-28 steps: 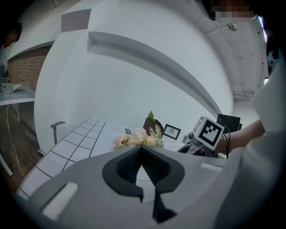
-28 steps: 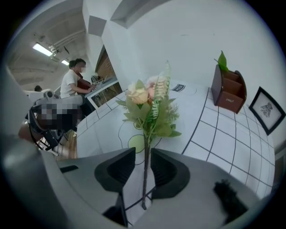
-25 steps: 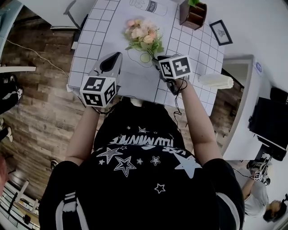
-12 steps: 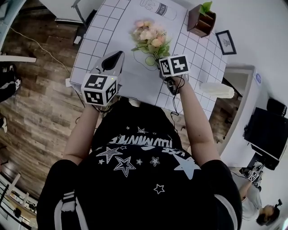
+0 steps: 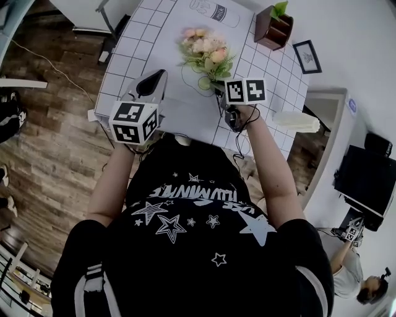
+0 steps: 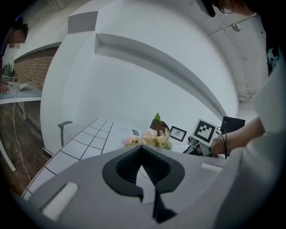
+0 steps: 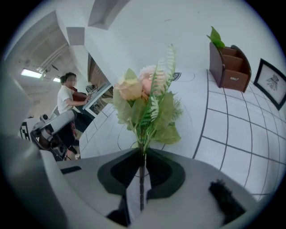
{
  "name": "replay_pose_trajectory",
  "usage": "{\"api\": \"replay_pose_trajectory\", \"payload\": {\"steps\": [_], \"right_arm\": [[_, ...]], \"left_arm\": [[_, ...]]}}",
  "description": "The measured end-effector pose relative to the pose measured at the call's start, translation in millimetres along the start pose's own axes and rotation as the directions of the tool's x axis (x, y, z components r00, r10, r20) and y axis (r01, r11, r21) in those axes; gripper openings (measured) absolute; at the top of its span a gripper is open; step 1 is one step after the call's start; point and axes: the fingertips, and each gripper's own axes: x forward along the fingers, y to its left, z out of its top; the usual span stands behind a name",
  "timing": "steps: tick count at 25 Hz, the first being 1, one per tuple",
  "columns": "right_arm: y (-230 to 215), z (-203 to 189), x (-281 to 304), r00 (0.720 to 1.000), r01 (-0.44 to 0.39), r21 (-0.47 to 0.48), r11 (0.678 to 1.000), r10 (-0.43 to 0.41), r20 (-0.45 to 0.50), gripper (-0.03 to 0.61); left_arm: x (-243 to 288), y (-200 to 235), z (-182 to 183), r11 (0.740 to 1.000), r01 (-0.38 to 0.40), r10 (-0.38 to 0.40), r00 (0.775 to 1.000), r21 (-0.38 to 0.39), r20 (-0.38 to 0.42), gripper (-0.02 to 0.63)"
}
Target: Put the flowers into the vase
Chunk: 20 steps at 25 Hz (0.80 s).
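Observation:
A bunch of pink and cream flowers [image 5: 201, 49] with green leaves lies on the white gridded table [image 5: 124, 43]. My right gripper [image 5: 218, 86] points down at the stem end. In the right gripper view the thin stem [image 7: 141, 179] runs between the closing jaws of the right gripper [image 7: 142, 154], with a sliver of gap left of it. My left gripper [image 5: 158, 77] hovers shut and empty over the near left of the table, and the flowers [image 6: 147, 137] show beyond the left gripper [image 6: 142, 147]. A clear labelled bottle, perhaps the vase [image 5: 213, 11], is at the far end.
A brown wooden holder with a green plant [image 5: 274, 28] and a small picture frame [image 5: 304, 56] stand at the far right of the table. A white roll [image 5: 297, 117] lies at the right edge. A person [image 7: 67, 96] sits in the background.
My right gripper has rolled a little at the stem end, its marker cube showing a different face. The left gripper has stayed where it was.

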Motion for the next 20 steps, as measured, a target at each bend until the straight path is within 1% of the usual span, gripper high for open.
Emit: {"api": "replay_pose_trajectory", "payload": {"steps": [5,9,11,13,16,20], "right_arm": [[11,2,-11,0.993,-0.057,0.043,0.997,0.052,0.109,0.048],[25,10,-26,0.973,-0.114,0.051,0.992,0.101,0.208,0.048],[33,17,-40,0.955,-0.132,0.03,0.991,0.119,0.272,0.048],[42,24,-55,0.937,-0.135,-0.016,0.991,0.133,0.322,0.048],[55,32,-75,0.916,-0.118,-0.093,0.989,0.145,0.374,0.046],[56,39,-97,0.893,-0.098,-0.124,0.987,0.142,0.428,0.046]], "left_arm": [[-3,-4,0,1.0,0.006,-0.006,1.0,0.002,0.006,0.009],[-2,-10,2,1.0,0.017,-0.017,1.0,0.017,0.002,0.009],[-1,-15,5,0.999,0.026,-0.026,1.0,0.027,0.008,0.009],[-1,-22,10,0.998,0.04,-0.041,0.999,0.041,0.021,0.009],[1,-31,13,0.996,0.059,-0.061,0.998,0.063,0.027,0.009],[11,-45,13,0.993,0.083,-0.084,0.996,0.078,0.012,0.009]]}}
